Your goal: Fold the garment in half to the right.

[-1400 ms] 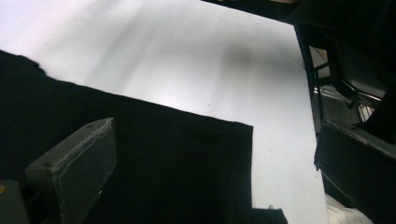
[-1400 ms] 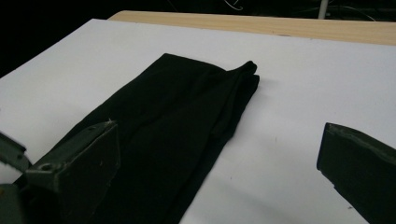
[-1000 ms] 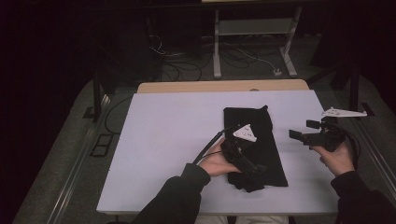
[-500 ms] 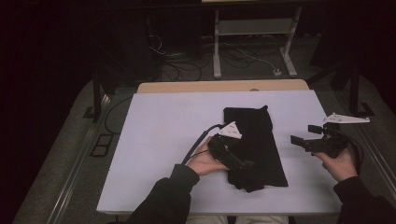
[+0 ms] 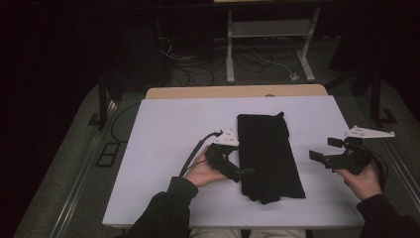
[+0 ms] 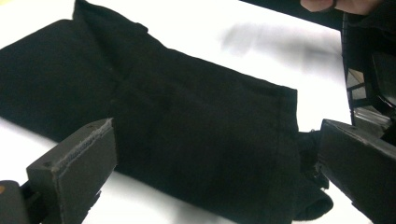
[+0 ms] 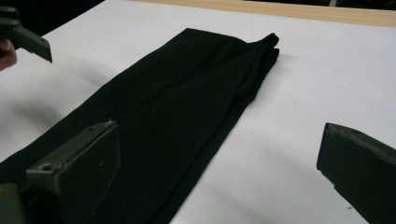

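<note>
Left gripper [image 5: 236, 171]: jaws spread, nothing between them, tips at the cloth's [image 5: 269, 153] near-left edge, close to touching it. The left gripper view has the fabric directly ahead of the jaws, with a bunched corner at its near end. Right gripper [image 5: 327, 156]: jaws likewise spread and empty, well apart from the cloth's right edge. Cloth: black, folded into a long strip, lying flat on the white table [image 5: 168, 129] right of centre; long axis runs near to far, far end slightly rumpled. Judgement: the left gripper is nearer and better placed; any grasp should take the near-left edge or corner.
</note>
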Motion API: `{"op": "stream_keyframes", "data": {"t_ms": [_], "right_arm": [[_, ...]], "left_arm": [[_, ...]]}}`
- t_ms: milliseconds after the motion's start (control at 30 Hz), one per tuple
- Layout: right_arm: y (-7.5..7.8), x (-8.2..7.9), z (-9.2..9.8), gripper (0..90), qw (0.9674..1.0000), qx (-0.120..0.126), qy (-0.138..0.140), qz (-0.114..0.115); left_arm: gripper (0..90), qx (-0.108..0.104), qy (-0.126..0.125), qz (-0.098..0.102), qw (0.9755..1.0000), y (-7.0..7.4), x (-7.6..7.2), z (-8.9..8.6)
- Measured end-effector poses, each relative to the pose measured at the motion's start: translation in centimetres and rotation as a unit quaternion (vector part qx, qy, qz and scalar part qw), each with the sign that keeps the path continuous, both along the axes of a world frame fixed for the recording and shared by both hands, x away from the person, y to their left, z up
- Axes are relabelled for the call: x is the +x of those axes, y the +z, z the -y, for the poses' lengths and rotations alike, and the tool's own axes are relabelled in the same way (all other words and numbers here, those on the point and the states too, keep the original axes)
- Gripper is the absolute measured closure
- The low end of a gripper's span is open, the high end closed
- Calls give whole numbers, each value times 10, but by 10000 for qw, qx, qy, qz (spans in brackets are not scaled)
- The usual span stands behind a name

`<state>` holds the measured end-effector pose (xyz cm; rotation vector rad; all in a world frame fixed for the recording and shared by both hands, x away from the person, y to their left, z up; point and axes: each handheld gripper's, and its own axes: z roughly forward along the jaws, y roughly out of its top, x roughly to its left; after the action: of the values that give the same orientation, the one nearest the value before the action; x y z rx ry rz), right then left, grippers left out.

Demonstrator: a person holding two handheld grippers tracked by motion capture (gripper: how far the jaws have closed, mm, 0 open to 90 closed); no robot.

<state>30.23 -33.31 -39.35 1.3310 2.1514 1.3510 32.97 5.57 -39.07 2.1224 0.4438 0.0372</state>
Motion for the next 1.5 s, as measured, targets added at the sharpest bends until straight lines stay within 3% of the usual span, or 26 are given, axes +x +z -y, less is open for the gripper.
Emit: {"op": "stream_keyframes", "data": {"t_ms": [167, 900, 1500], "right_arm": [[1, -4, 1, 0, 10000, 3, 4, 84], [-12, -20, -1, 0, 9999, -78, 77, 21], [-17, -32, 2, 0, 10000, 9, 81, -9]], "left_arm": [[0, -68, 132, 37, 9999, 0, 0, -13], [0, -97, 633, 126, 9979, -8, -5, -64], [0, -222, 1094, 168, 9936, -14, -13, -107]]}}
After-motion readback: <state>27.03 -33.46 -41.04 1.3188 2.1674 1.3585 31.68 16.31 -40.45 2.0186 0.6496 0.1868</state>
